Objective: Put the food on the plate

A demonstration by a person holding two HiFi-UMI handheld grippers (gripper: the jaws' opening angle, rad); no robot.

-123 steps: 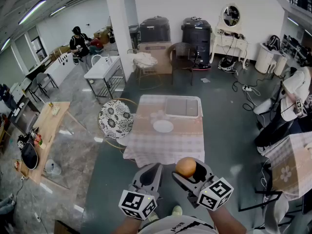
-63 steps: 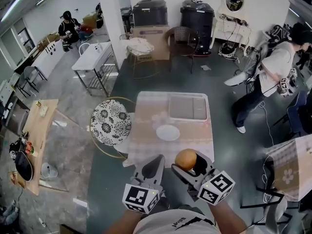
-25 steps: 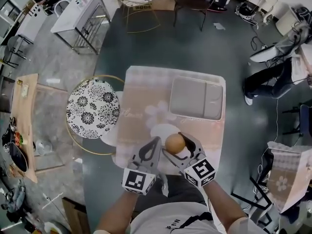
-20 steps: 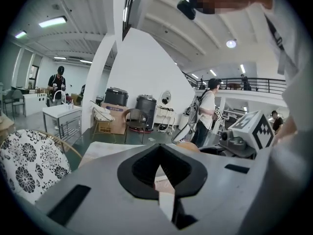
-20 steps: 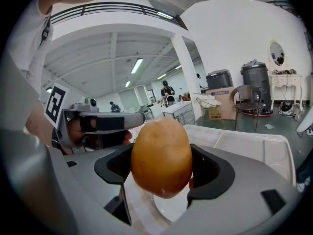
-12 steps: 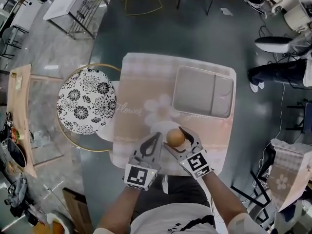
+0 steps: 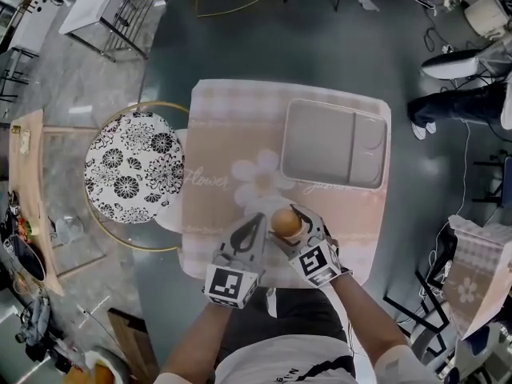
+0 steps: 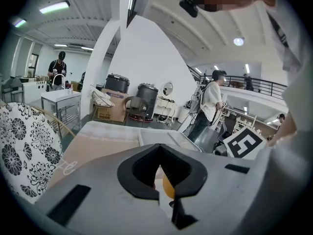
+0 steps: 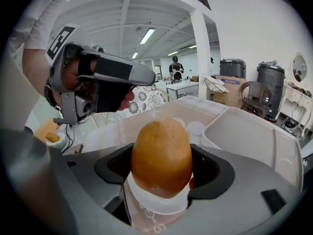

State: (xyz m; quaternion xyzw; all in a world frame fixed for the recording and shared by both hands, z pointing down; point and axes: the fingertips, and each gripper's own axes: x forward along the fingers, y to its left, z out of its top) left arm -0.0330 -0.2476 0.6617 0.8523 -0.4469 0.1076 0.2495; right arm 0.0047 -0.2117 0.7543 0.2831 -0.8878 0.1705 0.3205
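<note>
My right gripper (image 7: 288,219) is shut on an orange-brown, egg-shaped food item (image 7: 286,221), held just above a small white plate (image 7: 256,206) near the table's front edge. In the right gripper view the food (image 9: 161,155) fills the jaws, with the plate (image 9: 157,203) directly beneath it. My left gripper (image 7: 251,226) hovers beside it on the left, shut and holding nothing. Through the notch of the left gripper (image 8: 159,169) a sliver of the food (image 8: 168,187) shows.
The table (image 7: 214,174) wears a pink checked cloth with a flower print. A grey two-part tray (image 7: 336,142) lies at its far right. A round black-and-white patterned chair (image 7: 128,166) stands against the table's left side. A person's legs (image 7: 456,102) are at the far right.
The table has come from a few steps away to right under me. Both grippers and the held food now hang over the plate near the front edge.
</note>
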